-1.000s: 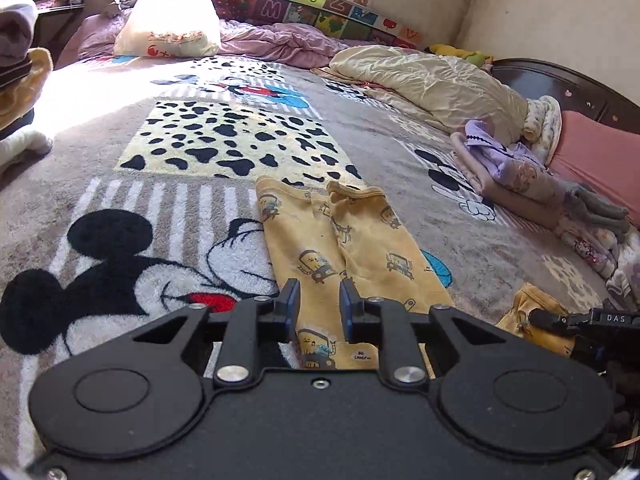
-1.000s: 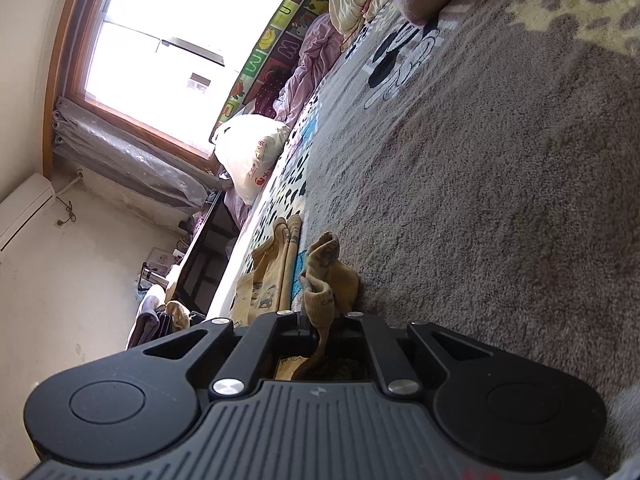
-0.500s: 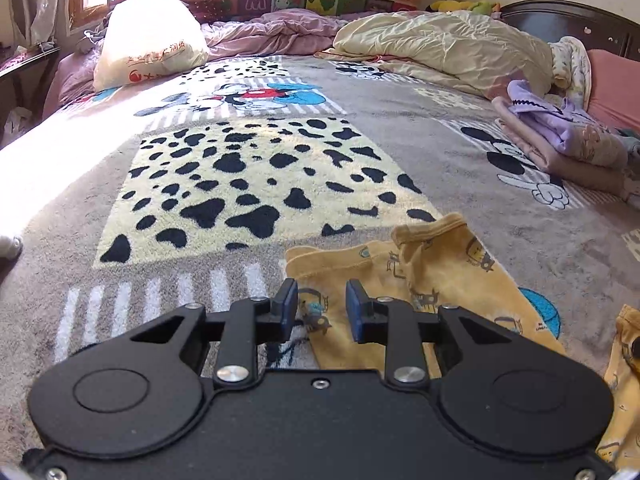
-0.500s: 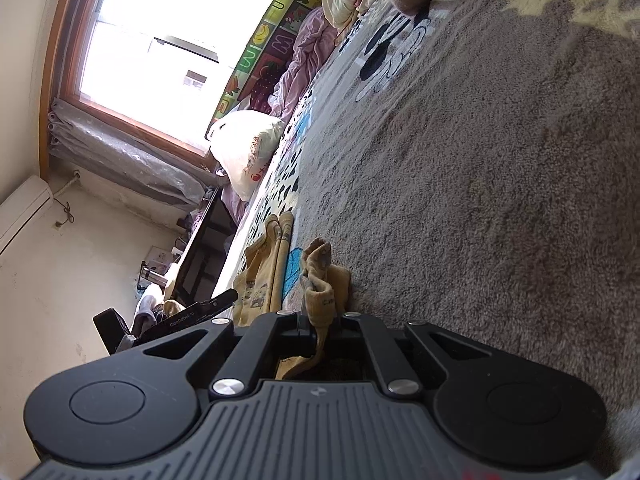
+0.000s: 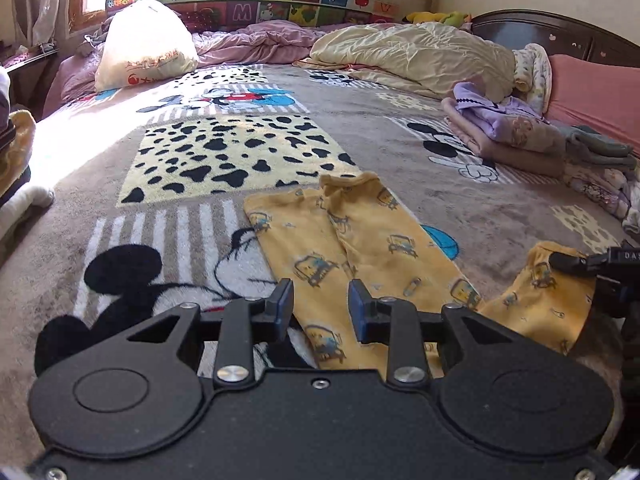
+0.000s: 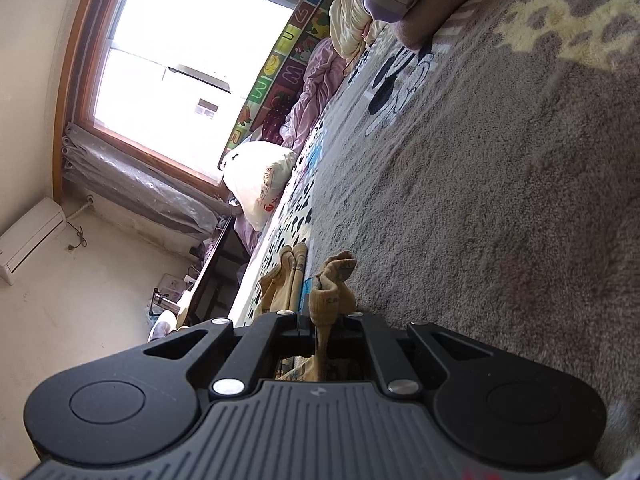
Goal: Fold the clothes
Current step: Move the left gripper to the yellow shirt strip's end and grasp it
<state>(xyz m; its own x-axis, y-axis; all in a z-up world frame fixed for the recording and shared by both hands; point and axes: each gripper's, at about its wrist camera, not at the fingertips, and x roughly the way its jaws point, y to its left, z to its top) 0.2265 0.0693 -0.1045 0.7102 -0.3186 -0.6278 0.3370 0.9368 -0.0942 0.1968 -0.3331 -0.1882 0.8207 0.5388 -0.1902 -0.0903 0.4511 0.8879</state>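
Note:
Yellow printed child's trousers (image 5: pixel 360 240) lie flat on the grey cartoon blanket (image 5: pixel 200 240), legs pointing away from me. My left gripper (image 5: pixel 320 304) hovers open just above their near end, nothing between its blue pads. At the right edge of the left wrist view, my right gripper (image 5: pixel 576 262) pinches a bunched corner of the trousers (image 5: pixel 548 300). In the right wrist view the right gripper (image 6: pixel 326 322) is shut on that yellow fabric (image 6: pixel 332 284), which sticks up between its fingers.
A stack of folded clothes (image 5: pixel 512 136) sits at the right of the bed. A cream quilt (image 5: pixel 420 56), a pink duvet (image 5: pixel 260 40) and a white bag (image 5: pixel 144 44) lie at the far side. A dark headboard (image 5: pixel 560 32) closes the right.
The left gripper dipped low over the trouser cuffs, then drew back and up toward the near end. Its jaws stand slightly wider. The right gripper stayed shut on the fabric.

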